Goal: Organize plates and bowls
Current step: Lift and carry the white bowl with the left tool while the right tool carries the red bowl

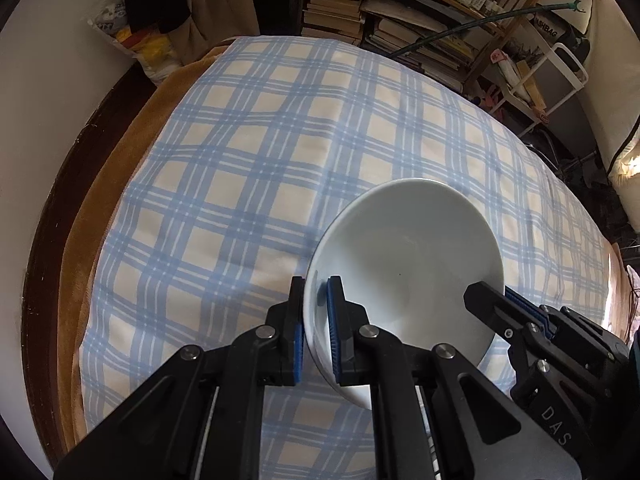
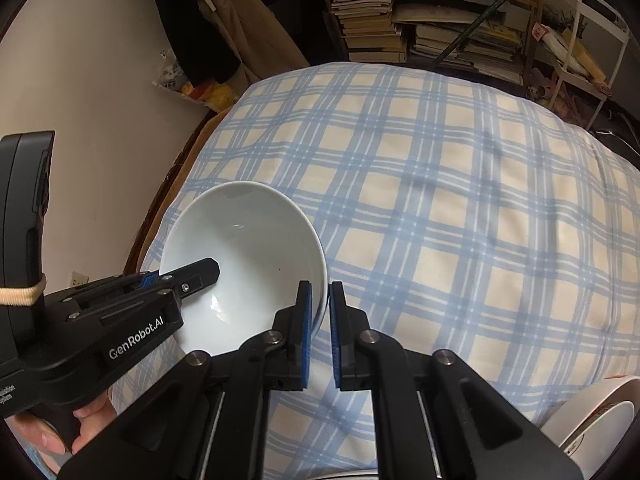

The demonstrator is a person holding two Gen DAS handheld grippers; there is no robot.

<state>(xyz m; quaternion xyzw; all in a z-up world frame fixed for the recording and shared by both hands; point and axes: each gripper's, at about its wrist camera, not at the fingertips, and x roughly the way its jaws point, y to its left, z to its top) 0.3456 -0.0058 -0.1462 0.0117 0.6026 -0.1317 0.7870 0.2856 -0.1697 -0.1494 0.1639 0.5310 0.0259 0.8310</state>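
A plain white bowl hangs tilted over the blue-and-cream checked cloth, held by both grippers. In the left wrist view my left gripper is shut on the bowl's near-left rim, one blue pad inside and one outside. My right gripper clamps the rim on the bowl's right side. The right wrist view shows the same bowl with my right gripper shut on its right rim. The left gripper grips its left rim, one finger reaching inside. A hand holds that gripper's handle.
A second white dish with red marking lies at the cloth's near-right corner. Stacked books on shelves and a white wire cart stand behind the table. The dark wooden table edge curves along the left, by the wall.
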